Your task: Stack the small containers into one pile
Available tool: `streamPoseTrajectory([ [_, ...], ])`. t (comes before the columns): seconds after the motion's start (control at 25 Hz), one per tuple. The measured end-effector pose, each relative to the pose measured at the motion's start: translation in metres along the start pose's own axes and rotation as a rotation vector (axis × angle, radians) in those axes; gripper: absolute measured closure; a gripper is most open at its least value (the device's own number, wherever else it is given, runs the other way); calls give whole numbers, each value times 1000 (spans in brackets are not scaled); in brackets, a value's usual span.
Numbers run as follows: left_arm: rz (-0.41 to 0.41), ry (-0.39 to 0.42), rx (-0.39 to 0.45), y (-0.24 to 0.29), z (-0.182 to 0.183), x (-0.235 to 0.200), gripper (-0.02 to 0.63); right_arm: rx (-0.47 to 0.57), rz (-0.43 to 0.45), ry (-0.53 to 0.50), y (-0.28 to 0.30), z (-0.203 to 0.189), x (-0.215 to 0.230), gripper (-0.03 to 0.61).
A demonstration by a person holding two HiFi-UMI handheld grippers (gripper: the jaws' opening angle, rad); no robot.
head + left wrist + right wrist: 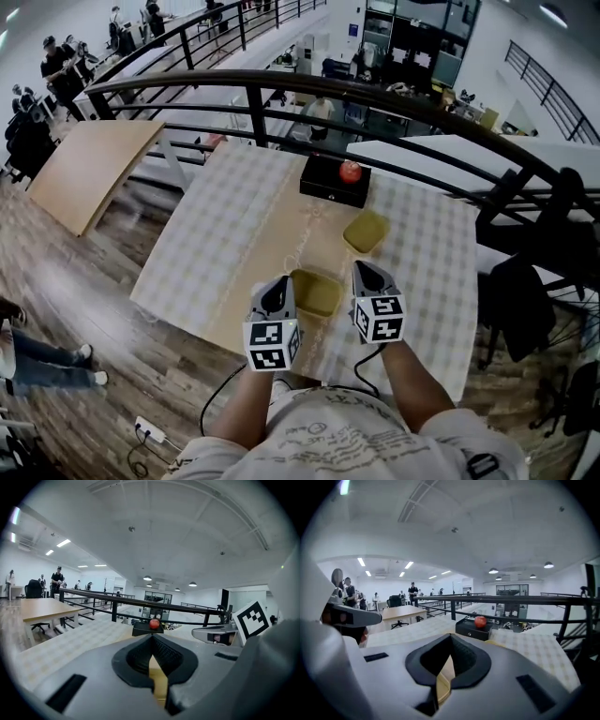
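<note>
Olive-yellow plastic in play, two small containers, no pile yet by the look of it! Near container (317, 292) sitting between the two grippers toward the front of the desk (206, 253). Far container (366, 231) further back and to the right, well apart from the first, near a black box (330, 187) with a red ball (350, 171) on top.

Left gripper (277, 286) clenched, pads meeting at the tip, nothing seen pinched. Right gripper (366, 272) clenched as well, tips together, empty as far as visible. Only a yellowish patch glimpsed through the gap below the pads, impossible to call as container or bare desk.

Trouble ahead? Plenty possible. Closed jaws coming down on a rim instead of around it, tipping the light container or shoving it across the checked cloth (422, 244), maybe toward the front edge. On a reach for the far one, a risk of clipping the black box and setting the ball rolling. Then the crooked drop, one container jammed askew in the other rather than nested.

Pose now: both forearms (246, 403) stretched forward from the body, side by side. Grippers flanking the near container, noses aimed ahead and slightly downward across the desk toward the railing (281, 94).
</note>
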State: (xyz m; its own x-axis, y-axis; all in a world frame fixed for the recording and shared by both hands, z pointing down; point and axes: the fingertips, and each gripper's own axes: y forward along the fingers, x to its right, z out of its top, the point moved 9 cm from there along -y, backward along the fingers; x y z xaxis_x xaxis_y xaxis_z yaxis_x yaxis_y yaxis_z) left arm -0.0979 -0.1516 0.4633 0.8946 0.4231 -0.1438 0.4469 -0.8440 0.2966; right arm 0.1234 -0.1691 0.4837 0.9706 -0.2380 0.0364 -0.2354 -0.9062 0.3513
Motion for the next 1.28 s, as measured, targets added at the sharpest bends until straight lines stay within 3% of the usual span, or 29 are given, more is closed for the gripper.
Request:
streamPoseTrajectory([
  [0.12, -46, 22, 26, 3, 12, 12, 609, 48, -40, 39, -18, 11, 0, 577],
  [0.52, -160, 92, 96, 12, 46, 59, 609, 218, -176, 37, -77, 45, 14, 577],
  [1.12, -214, 112, 86, 25, 39, 82, 609, 190, -273, 80, -87, 28, 34, 577],
  [1.28, -211, 106, 69, 30, 34, 86, 609, 136, -263, 115, -73, 15, 48, 575],
])
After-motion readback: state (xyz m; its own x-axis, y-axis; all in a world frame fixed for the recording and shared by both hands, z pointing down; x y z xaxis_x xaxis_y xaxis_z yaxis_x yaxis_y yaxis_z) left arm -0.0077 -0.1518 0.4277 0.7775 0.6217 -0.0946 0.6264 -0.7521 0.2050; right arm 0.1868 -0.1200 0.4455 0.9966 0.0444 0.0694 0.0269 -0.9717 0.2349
